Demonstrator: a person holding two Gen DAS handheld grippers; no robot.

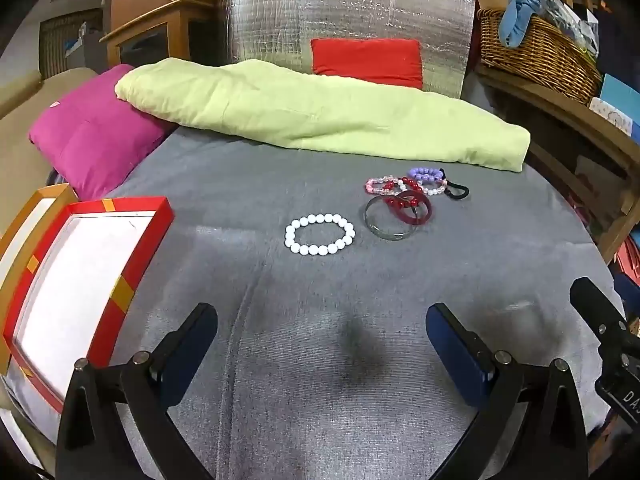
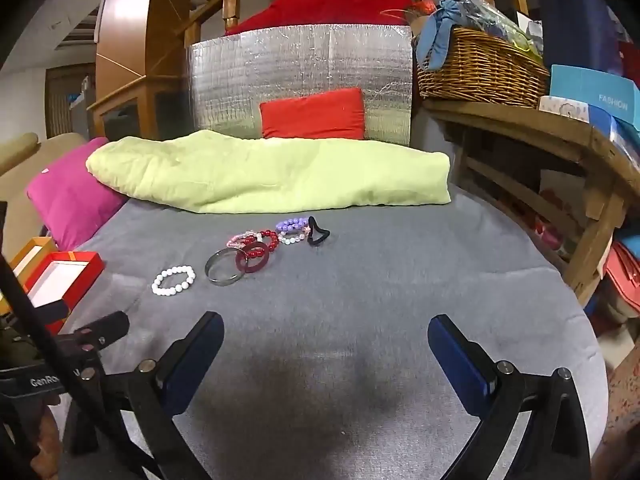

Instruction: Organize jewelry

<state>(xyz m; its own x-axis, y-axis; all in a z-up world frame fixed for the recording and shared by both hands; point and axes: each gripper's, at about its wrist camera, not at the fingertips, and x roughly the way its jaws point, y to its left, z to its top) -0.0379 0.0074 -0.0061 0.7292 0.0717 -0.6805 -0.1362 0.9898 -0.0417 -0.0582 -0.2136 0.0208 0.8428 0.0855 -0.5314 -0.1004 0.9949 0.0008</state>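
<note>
A white bead bracelet (image 1: 320, 234) lies alone on the grey cloth (image 1: 320, 360); it also shows in the right wrist view (image 2: 173, 280). Beside it lie a clear bangle (image 1: 390, 224), a dark red bangle (image 1: 416, 211), red beads, pink and purple bead bracelets (image 1: 427, 174) and a black hair tie (image 1: 456, 191), heaped together. In the right wrist view the heap sits around the dark red bangle (image 2: 253, 257). An open red box (image 1: 80, 280) with a white inside stands at the left. My left gripper (image 1: 322, 330) is open and empty, short of the bracelet. My right gripper (image 2: 326, 338) is open and empty.
A green folded blanket (image 1: 320, 120) and a pink cushion (image 1: 92, 136) lie at the back. A silver foil board (image 1: 344, 20) with a red cushion stands behind. A wicker basket (image 2: 480, 68) sits on a wooden shelf at the right. An orange box (image 1: 24, 216) stands behind the red one.
</note>
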